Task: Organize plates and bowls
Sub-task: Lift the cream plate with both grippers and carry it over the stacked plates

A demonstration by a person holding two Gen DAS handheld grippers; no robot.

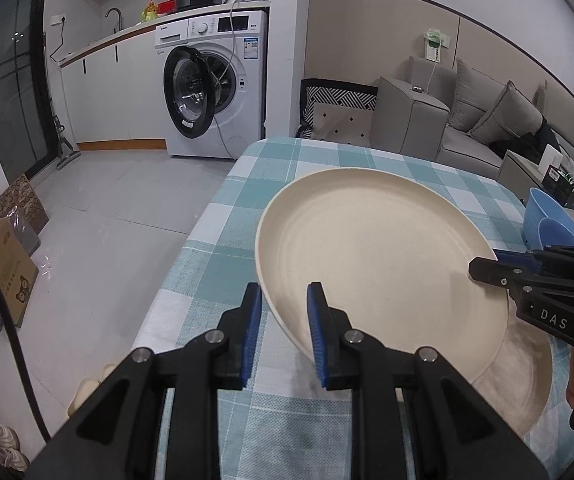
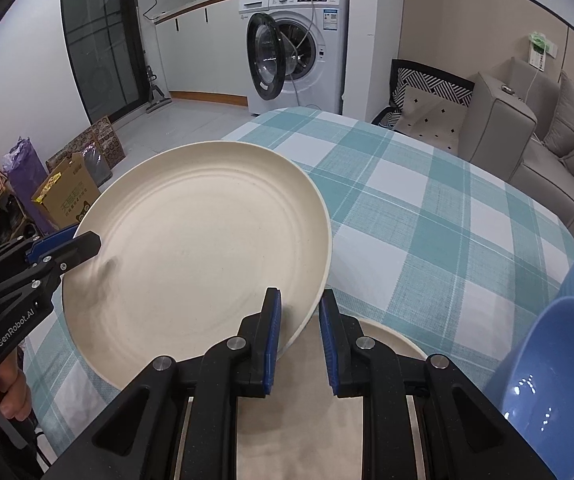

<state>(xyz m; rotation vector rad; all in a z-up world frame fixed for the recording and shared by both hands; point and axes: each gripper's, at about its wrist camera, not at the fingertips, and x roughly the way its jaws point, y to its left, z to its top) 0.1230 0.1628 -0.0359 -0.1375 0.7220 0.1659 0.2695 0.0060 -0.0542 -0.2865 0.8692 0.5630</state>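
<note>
Checked teal-and-white desk (image 1: pixel 223 216), washing machine behind: plate lift.
Round cream plastic plate (image 1: pixel 367 248), tilted clear above a second cream plate (image 2: pixel 391 340); left tool (image 1: pixel 283 332) and right tool (image 2: pixel 299 336) clenched on opposite rims, steadying it; blue bowls (image 2: pixel 559 360) beside.

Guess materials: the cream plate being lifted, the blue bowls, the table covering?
Cream plate: likely wheat-straw plastic or melamine; matte, faintly speckled, concentric rings, thin rim in the left gripper and right gripper.
Blue bowls: probably plastic; smooth and glossy, with sharp light glints.
Table covering: woven fabric or textured vinyl, cannot tell which; teal and white check with a visible weave grain.
</note>
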